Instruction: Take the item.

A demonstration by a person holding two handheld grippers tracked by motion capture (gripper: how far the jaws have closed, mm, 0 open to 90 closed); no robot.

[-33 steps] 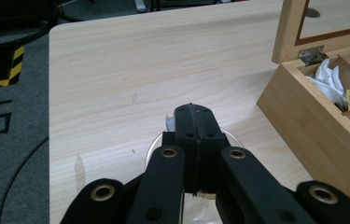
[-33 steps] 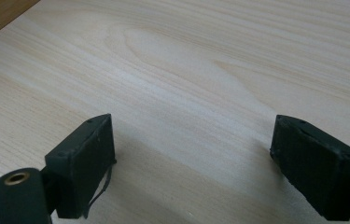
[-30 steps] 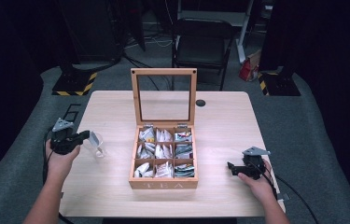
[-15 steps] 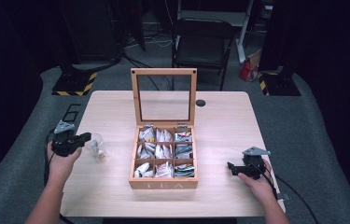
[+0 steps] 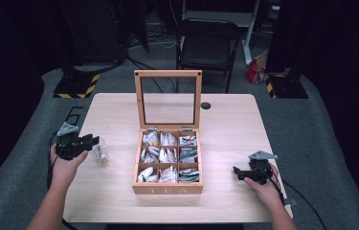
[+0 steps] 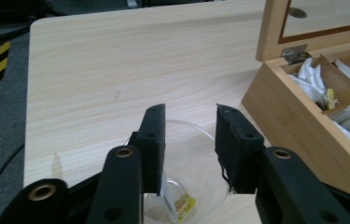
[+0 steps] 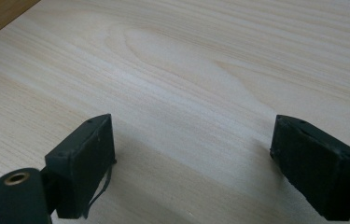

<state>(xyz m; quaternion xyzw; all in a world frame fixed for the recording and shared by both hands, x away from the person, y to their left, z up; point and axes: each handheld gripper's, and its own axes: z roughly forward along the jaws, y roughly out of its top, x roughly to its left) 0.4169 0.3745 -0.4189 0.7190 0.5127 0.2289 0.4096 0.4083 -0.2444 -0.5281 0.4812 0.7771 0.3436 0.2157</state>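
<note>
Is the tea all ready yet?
Not yet. The tea box is open, and one tea bag already sits in the glass cup. The left tool hovers open over that cup, holding nothing. The right tool waits open above the table.

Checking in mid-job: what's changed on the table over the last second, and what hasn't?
The left gripper drew back toward the table's left edge, jaws parted over the clear glass bowl holding a tea bag. The open wooden tea box and the open right gripper stayed put.
</note>
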